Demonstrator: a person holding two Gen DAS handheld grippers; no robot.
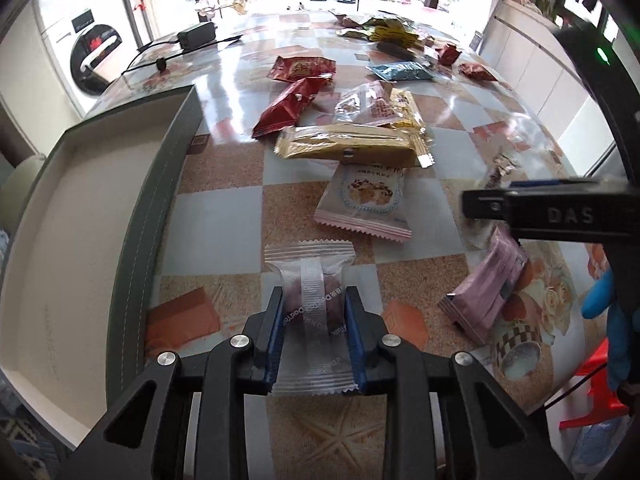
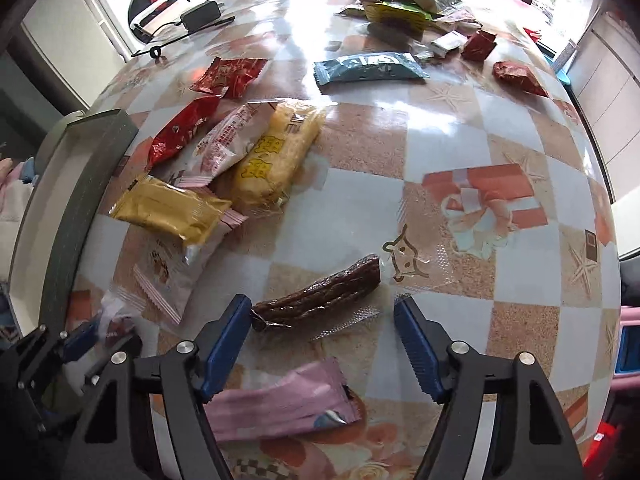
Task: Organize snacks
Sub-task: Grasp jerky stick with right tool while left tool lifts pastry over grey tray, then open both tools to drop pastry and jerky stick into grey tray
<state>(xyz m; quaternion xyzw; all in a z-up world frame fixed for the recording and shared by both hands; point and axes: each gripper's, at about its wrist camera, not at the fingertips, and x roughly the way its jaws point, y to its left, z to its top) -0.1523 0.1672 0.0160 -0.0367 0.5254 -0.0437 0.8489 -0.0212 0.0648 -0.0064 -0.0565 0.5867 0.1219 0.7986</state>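
red foil snack packets (image 2: 228, 76): 5, well ahead of tool
pink plastic wrapped bars (image 2: 280, 404): 1, under right tool
dark sausage sticks in clear wrap (image 2: 320, 296): 1
grey open boxes (image 1: 132, 240): 1, left

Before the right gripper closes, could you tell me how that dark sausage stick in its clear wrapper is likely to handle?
The sausage stick looks firm and narrow, so it probably lifts without drooping. Its glossy clear wrapper may slip between the right gripper pads. It lies askew across the open jaws, so it may pivot when they close.
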